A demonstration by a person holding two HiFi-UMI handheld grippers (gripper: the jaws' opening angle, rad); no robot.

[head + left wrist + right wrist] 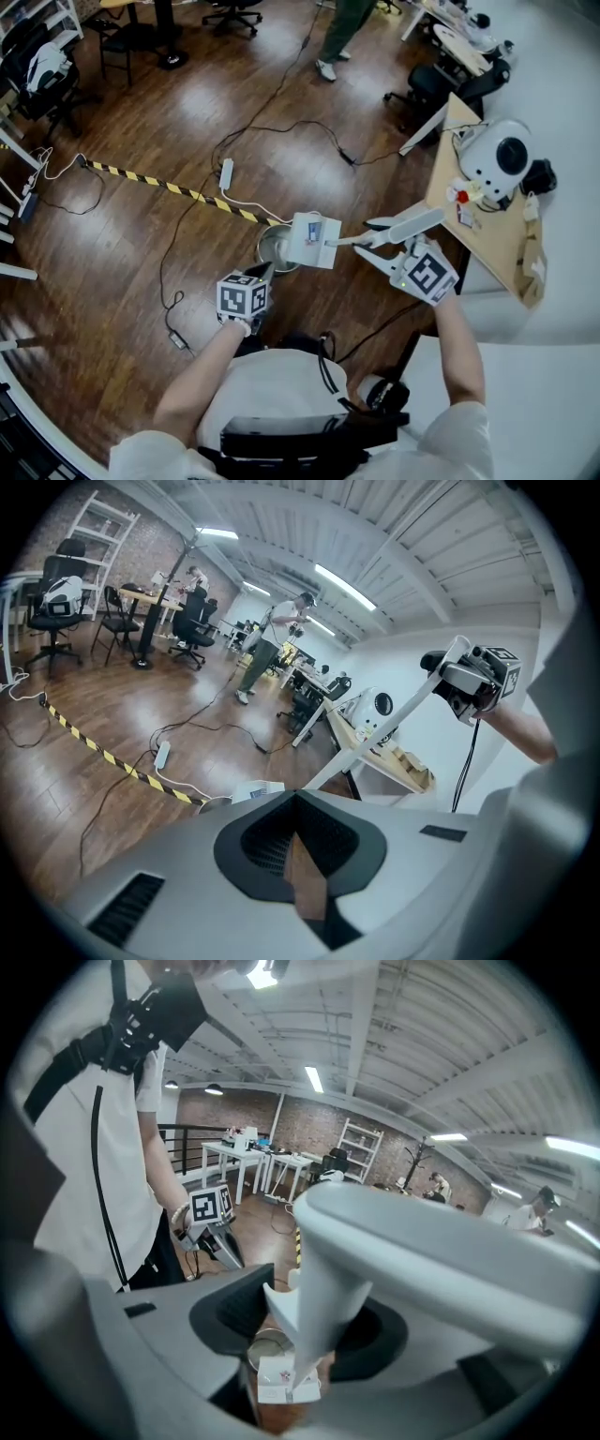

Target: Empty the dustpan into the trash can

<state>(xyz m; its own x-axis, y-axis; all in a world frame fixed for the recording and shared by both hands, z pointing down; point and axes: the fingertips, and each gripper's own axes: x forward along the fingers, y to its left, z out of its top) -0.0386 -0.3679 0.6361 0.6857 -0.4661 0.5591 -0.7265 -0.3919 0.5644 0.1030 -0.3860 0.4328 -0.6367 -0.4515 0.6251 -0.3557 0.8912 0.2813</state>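
A white dustpan (314,240) hangs tilted over a small round metal trash can (272,251) on the wooden floor. Its long white handle (412,224) runs right into my right gripper (377,243), which is shut on it. In the right gripper view the handle (323,1279) passes between the jaws down to the dustpan (284,1382), with the trash can (265,1343) below it. My left gripper (264,273) is beside the can's near rim, shut and holding nothing. The left gripper view shows the dustpan (255,789) and the handle (375,728) rising towards the right gripper (476,681).
Yellow-black tape (173,187), cables and a power strip (226,172) lie on the floor beyond the can. A wooden table (497,239) with a white device (497,157) stands at the right. Office chairs (427,89) and a person's legs (339,33) are farther off.
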